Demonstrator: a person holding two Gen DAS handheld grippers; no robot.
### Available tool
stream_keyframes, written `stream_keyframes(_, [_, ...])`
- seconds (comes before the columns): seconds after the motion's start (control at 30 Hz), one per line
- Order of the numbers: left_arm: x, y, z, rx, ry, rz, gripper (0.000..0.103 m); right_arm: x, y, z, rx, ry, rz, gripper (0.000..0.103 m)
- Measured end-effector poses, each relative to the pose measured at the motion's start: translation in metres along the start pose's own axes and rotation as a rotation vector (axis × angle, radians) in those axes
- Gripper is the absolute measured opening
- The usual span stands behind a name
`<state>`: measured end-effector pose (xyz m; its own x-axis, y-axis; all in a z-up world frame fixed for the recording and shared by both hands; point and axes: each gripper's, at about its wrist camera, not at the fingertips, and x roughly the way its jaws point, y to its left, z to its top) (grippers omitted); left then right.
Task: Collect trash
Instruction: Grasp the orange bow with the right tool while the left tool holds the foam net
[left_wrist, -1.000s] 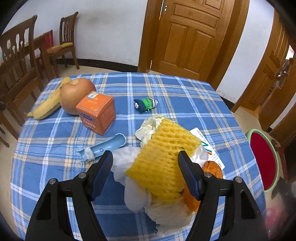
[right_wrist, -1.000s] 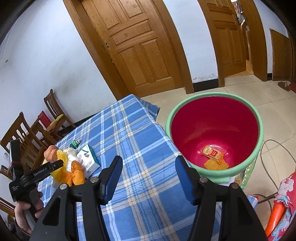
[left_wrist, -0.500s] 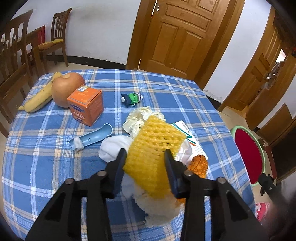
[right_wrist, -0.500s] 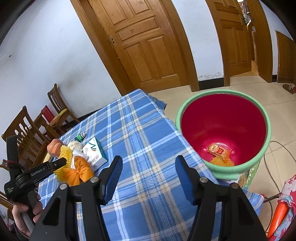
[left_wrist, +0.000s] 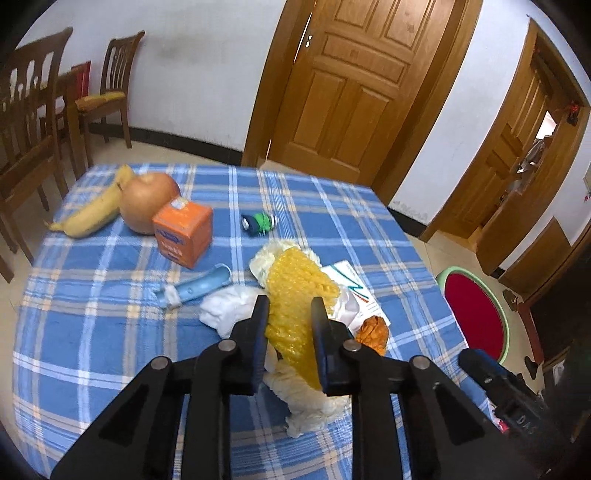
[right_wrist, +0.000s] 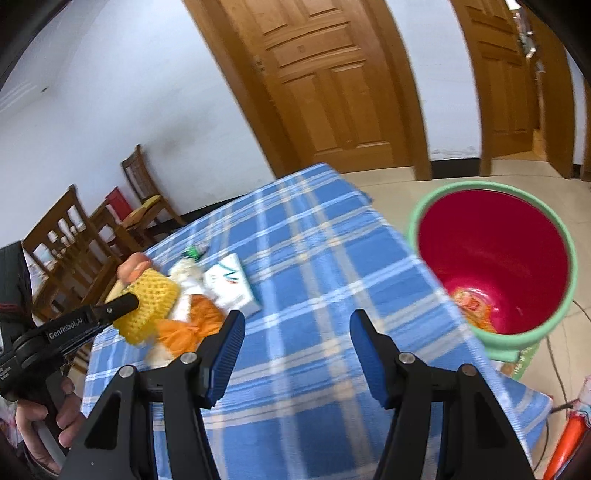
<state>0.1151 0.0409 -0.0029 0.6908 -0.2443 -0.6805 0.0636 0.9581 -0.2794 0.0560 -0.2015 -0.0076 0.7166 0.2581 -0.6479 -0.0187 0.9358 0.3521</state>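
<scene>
A yellow foam fruit net (left_wrist: 299, 291) is pinched between the pads of my left gripper (left_wrist: 290, 301), which is shut on it just above the blue checked tablecloth (left_wrist: 110, 332). From the right wrist view the same net (right_wrist: 151, 295) shows in that gripper (right_wrist: 129, 301). Around it lie white tissue (left_wrist: 229, 306), an orange wrapper (left_wrist: 373, 330) and a white-and-green box (left_wrist: 354, 291). My right gripper (right_wrist: 297, 321) hangs open over the cloth with nothing between its fingers. The red bin with a green rim (right_wrist: 417, 218) stands on the floor to the right, some trash (right_wrist: 469, 299) at its bottom.
Further back on the table are a blue tube (left_wrist: 201, 288), an orange carton (left_wrist: 183, 230), an apple (left_wrist: 147, 203), a banana (left_wrist: 90, 212) and a small green bottle (left_wrist: 260, 223). Wooden chairs (left_wrist: 107, 85) stand at the left, doors behind.
My left jaws have closed onto the yellow foam net and risen a little with it. The right gripper has swung left across the table, so the bin sits further right in its view.
</scene>
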Motion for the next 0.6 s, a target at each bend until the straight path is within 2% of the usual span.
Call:
stream_keyframes(0.33, [-0.016, 0.023, 0.0, -0.059, -0.037, -0.007, 0.021, 0.034, 0.039, -0.005, -0.059, 0.064, 0.084, 0.062])
stream_keyframes(0.6, [-0.016, 0.035, -0.007, -0.089, -0.024, -0.029, 0.021, 0.068, 0.047, -0.015, 0.032, 0.168, 0.143, 0.062])
